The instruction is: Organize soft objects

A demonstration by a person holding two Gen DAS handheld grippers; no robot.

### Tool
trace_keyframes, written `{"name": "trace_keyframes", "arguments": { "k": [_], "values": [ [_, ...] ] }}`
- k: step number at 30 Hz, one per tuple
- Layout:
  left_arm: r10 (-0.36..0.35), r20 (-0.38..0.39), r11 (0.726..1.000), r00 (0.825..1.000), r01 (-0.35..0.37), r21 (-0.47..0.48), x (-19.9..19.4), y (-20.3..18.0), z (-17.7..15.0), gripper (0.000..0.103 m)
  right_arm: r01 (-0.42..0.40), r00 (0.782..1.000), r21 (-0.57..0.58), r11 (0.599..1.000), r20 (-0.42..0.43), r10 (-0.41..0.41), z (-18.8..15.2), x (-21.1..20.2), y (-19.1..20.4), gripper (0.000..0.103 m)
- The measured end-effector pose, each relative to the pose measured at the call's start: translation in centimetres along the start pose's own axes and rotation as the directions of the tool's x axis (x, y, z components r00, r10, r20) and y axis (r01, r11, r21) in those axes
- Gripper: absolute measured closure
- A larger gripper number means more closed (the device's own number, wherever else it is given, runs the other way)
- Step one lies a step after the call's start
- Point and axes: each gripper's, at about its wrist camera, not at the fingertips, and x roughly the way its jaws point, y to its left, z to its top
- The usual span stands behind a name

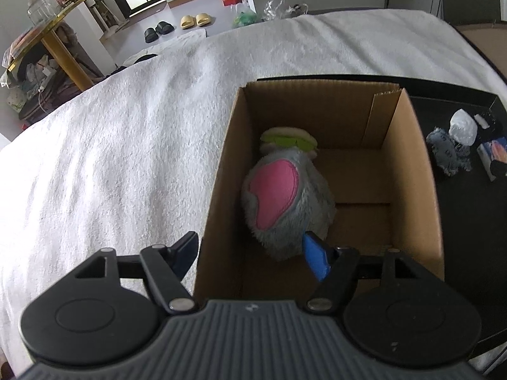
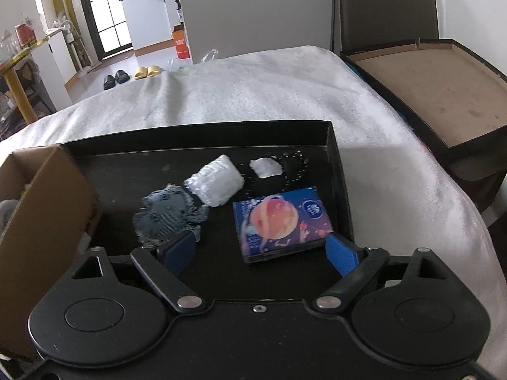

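A grey plush toy with a pink patch [image 1: 285, 201] lies in the cardboard box [image 1: 412, 171], with a green and cream soft toy [image 1: 286, 139] behind it. My left gripper [image 1: 253, 253] is open above the box's near wall, its right finger beside the plush, apart from it. My right gripper [image 2: 259, 248] is open over the black tray [image 2: 336, 158], just short of a blue tissue pack [image 2: 279, 221]. The tray also holds a grey-blue knitted piece [image 2: 168, 213], a white wrapped bundle [image 2: 217, 180], and a small white piece with black fabric [image 2: 266, 167].
Box and tray sit on a bed with a white blanket [image 1: 126, 142]. A brown open case [image 2: 443, 95] stands to the right of the bed. Slippers [image 1: 193, 20] lie on the floor beyond the bed; a gold-framed table [image 1: 47, 38] stands at far left.
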Motion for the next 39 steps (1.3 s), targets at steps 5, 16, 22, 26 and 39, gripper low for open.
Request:
{"name": "trace_keyframes", "arguments": {
  "k": [5,16,22,26,39],
  "values": [
    [0.018,-0.022,1.0,1.0,-0.017,0.015,0.6,-0.6,0.2,0.032,0.023,1.0,-0.027,0.999,0.013,-0.023,0.1,0.7,-0.2,0.007],
    [0.022,-0.046,0.999,0.999,-0.02,0.041,1.1,-0.8,0.6,0.031,0.03,0.999,-0.096,0.995,-0.026,-0.033,0.6,3.4,-0.3,0.006],
    [0.005,-0.054,0.999,0.999,-0.004,0.032,1.3,-0.4,0.6,0.031,0.031,0.997,-0.142,0.989,-0.068,-0.04,0.6,3.6,0.3,0.032],
    [-0.003,-0.055,1.0,0.998,0.005,0.028,1.1,-0.2,0.5,0.031,0.012,0.996,-0.128,0.992,-0.083,-0.023,0.5,2.9,0.2,0.032],
    [-0.021,-0.036,0.999,0.999,0.021,0.025,0.6,0.2,0.2,0.031,-0.004,0.996,-0.119,0.993,-0.091,-0.007,0.1,0.3,1.2,0.032]
  ]
}}
